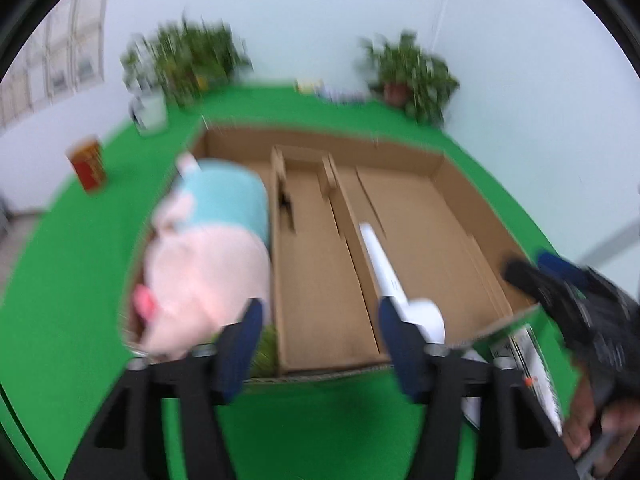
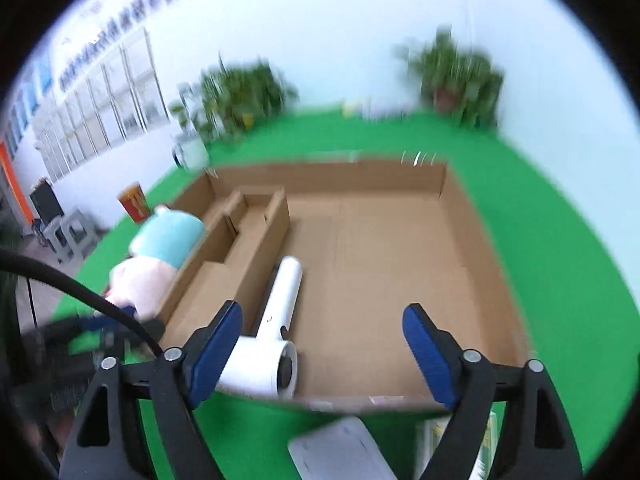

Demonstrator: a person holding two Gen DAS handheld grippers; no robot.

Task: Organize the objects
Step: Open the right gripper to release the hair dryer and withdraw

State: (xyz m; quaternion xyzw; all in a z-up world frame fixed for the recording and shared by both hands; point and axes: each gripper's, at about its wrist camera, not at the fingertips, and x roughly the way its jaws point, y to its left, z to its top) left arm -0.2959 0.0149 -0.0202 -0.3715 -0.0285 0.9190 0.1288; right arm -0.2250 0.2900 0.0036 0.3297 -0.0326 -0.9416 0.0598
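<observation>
An open cardboard box [image 1: 472, 200] [image 2: 472, 216] with dividers sits on the green table. A pink and teal plush pig [image 1: 208, 264] [image 2: 160, 248] lies in its left compartment. A white hair dryer [image 1: 384, 264] [image 2: 280, 300] lies in the big right compartment along a divider, its head at the near wall. My left gripper [image 1: 320, 312] is open over the box's near edge, with the plush by its left finger and nothing between the pads. My right gripper [image 2: 324, 314] is open above the near edge, the dryer's head beside its left finger and not gripped.
A red paper cup [image 1: 86, 162] stands at the table's left. Two potted plants [image 1: 192, 60] [image 1: 412, 72] and a white pot [image 1: 150, 110] line the back. A white flat object [image 2: 340, 448] and a printed packet [image 1: 532, 368] lie in front of the box.
</observation>
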